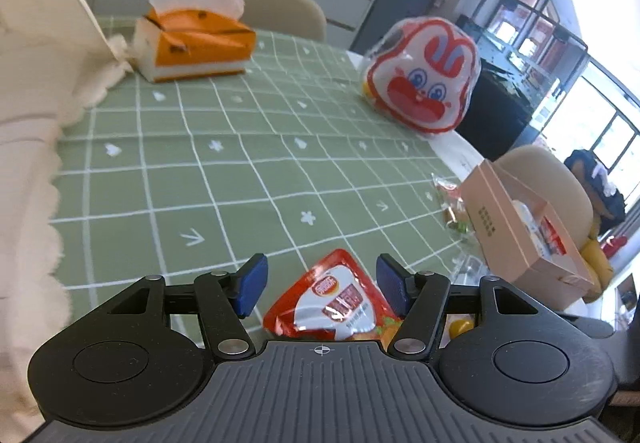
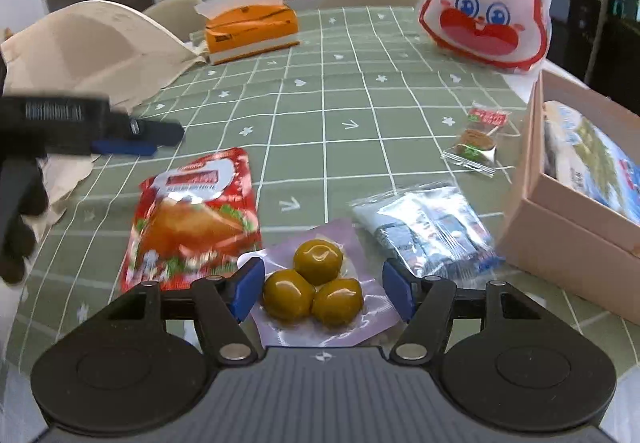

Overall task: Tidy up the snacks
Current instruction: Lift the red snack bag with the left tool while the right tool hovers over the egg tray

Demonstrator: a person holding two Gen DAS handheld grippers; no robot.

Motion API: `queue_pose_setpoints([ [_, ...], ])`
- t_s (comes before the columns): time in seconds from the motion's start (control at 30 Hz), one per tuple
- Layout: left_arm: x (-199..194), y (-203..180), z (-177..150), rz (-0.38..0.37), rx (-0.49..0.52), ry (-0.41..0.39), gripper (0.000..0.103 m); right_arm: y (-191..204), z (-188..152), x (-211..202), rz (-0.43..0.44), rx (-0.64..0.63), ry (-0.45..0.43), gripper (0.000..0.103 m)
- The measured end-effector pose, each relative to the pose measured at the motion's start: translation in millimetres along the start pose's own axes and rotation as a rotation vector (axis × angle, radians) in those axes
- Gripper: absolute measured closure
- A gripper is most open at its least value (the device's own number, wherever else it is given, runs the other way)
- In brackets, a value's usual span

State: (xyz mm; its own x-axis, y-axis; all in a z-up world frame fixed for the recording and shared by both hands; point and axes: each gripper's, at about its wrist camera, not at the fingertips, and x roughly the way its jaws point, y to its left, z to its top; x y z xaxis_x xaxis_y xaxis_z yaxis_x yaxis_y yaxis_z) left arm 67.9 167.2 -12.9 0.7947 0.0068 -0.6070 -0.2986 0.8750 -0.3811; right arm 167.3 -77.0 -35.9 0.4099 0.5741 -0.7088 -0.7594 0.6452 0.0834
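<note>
A glossy red foil snack pouch (image 2: 192, 219), printed with a roasted piece of meat, lies flat on the green grid-patterned tablecloth (image 2: 320, 91); the left gripper (image 1: 320, 285) hangs over it with its blue pads spread and nothing pinched between them. The right gripper (image 2: 323, 289) is likewise spread and empty, poised above a pale purple vacuum pack (image 2: 320, 295) holding three smooth, round olive-green pieces. Just right of that pack lies a crinkly clear-and-blue wrapped bundle (image 2: 428, 227), its far end close to the wall of an open pink cardboard box (image 2: 568, 235) that already holds a printed packet. A small clear-wrapped treat (image 2: 478, 143) sits farther back, near the box's corner. A puffy red-and-white rabbit-face bag (image 2: 486, 3) stands by the table's far right edge, an orange tissue box (image 2: 250, 27) far left. The cloth's middle is open.
</note>
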Motion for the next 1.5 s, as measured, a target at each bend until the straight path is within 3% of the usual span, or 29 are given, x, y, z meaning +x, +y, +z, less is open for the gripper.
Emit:
queue_pose_setpoints([
  [0.17, -18.5, 0.5, -18.6, -0.009, 0.002, 0.101, 0.037, 1.1, -19.8, -17.4, 0.019, -0.007, -0.085, 0.033],
  [0.27, -9.4, 7.9, -29.7, -0.031, -0.062, 0.168, 0.037, -8.0, -30.1, -25.8, 0.054, 0.029, -0.127, 0.031],
  [0.47, 26.8, -0.5, -15.5, -0.035, -0.098, 0.107, 0.036, -18.6, -45.5, -39.3, 0.074, 0.127, -0.200, 0.031],
  [0.7, 74.9, -47.2, -2.7, 0.019, 0.126, 0.071, 0.036, -10.8, -56.8, -51.9, 0.040, 0.105, -0.284, 0.027],
  [0.83, 74.0, -72.3, -16.3, 0.027, 0.290, 0.107, 0.035, -6.9, -55.6, -49.5, 0.018, 0.088, -0.268, 0.027],
  [0.97, 61.5, -76.7, -30.8, 0.011, 0.359, 0.129, 0.035, -7.7, -53.1, -43.8, 0.019, 0.100, -0.232, 0.027],
  [1.23, 43.0, -65.9, -42.2, -0.032, 0.351, 0.133, 0.036, -4.2, -52.9, -39.6, -0.017, 0.105, -0.197, 0.027],
  [1.33, 33.7, -53.0, -42.1, -0.054, 0.300, 0.132, 0.036, -3.2, -51.6, -37.3, -0.020, 0.103, -0.179, 0.027],
  [1.43, 29.7, -39.7, -39.1, -0.079, 0.226, 0.121, 0.041, 0.6, -47.3, -32.6, -0.022, 0.097, -0.182, 0.038],
  [1.5, 29.3, -34.4, -37.5, -0.095, 0.183, 0.115, 0.042, 4.9, -43.4, -29.1, -0.011, 0.080, -0.190, 0.039],
])
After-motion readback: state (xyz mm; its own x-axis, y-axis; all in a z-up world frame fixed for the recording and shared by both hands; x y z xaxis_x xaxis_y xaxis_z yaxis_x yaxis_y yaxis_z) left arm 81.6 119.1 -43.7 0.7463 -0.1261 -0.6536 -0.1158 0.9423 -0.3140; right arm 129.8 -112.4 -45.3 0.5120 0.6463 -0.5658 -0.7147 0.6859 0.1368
